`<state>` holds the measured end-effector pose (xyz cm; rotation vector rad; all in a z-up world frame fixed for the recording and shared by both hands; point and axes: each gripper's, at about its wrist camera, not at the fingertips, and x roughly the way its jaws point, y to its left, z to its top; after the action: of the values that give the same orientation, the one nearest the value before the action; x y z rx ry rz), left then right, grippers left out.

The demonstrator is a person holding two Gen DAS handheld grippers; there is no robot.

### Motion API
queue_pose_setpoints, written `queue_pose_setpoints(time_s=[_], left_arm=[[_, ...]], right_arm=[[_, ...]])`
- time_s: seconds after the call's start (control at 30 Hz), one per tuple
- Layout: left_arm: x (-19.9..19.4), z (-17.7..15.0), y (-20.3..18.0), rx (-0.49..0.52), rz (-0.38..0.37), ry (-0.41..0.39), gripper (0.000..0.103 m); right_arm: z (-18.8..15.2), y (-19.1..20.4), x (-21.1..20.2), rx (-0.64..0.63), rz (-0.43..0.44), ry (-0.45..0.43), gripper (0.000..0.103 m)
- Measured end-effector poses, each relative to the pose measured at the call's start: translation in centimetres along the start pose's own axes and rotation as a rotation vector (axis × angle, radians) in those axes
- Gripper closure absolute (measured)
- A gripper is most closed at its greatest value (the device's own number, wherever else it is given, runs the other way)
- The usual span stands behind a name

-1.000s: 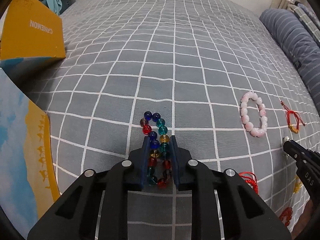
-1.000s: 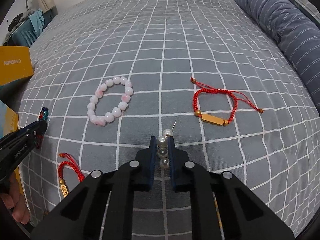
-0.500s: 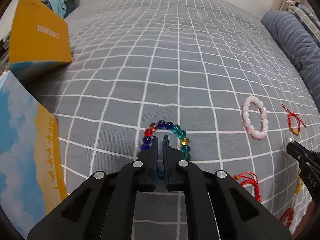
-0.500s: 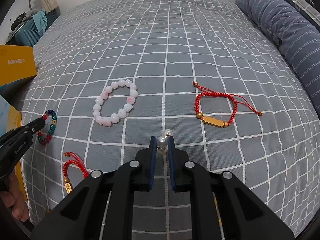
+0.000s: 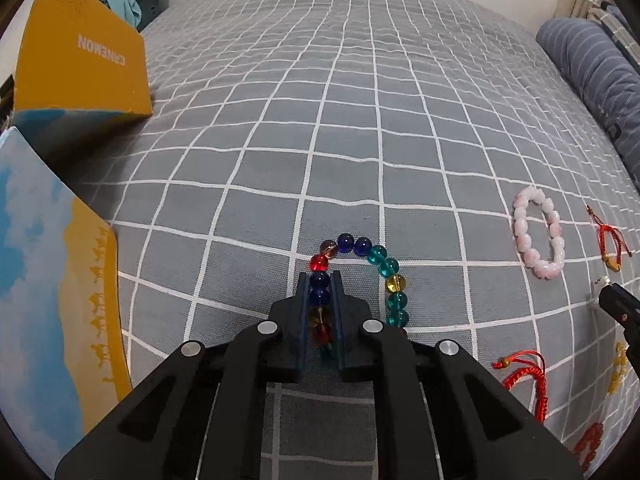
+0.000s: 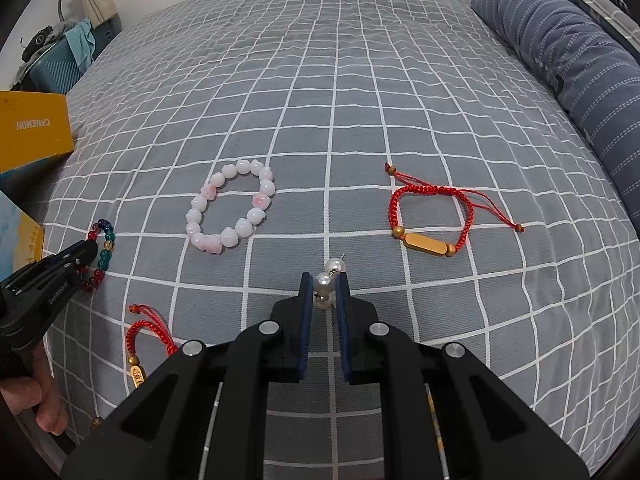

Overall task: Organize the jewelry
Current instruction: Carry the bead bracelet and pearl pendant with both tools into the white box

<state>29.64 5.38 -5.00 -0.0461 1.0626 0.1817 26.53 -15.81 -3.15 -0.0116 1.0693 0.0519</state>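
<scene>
A bracelet of multicoloured glass beads point(image 5: 378, 255) lies on the grey checked bedspread point(image 5: 360, 120). My left gripper point(image 5: 320, 277) is shut on its left strand, and the rest of the loop curves out to the right of the jaws. In the right wrist view, my right gripper point(image 6: 324, 278) is shut on a small pearl piece point(image 6: 335, 267), whose top pearl and thin wire stick out past the tips. My left gripper point(image 6: 86, 250) also shows at that view's left edge, over the coloured beads point(image 6: 106, 240).
A pink bead bracelet point(image 6: 232, 208), a red cord bracelet with a gold bar point(image 6: 428, 220) and a small red cord charm point(image 6: 148, 332) lie on the bedspread. A yellow box point(image 5: 80, 52) and a blue-and-yellow lid point(image 5: 52, 280) stand left. A striped pillow point(image 6: 560, 48) lies right.
My left gripper's jaws closed from around the bunched coloured bracelet onto one strand, and the bracelet spread out into a loop to the right. My right gripper kept its hold on the pearl piece.
</scene>
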Motion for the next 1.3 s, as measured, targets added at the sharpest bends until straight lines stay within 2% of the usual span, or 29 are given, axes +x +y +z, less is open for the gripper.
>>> queue_pose_setpoints(time_s=[0.23,0.53,1.3], left_arm=[[-2.2,0.2,0.6,-0.025,-0.047,-0.041,0.094],[-6.0,-0.2,-0.2,0.002,-0.082,-0.106,0.094],[-14.8,-1.8,1.6,0.003,-0.115,-0.199,0.094]], right_arm=[[0.1,-0.2,-0.2,0.003,0.002,-0.003,0.092],[0.3,-0.1,-1.9,0.002,0.004,-0.032,0.092],[-0.9,2.4,-10.2,-0.023,0.005,-0.142,0.092]])
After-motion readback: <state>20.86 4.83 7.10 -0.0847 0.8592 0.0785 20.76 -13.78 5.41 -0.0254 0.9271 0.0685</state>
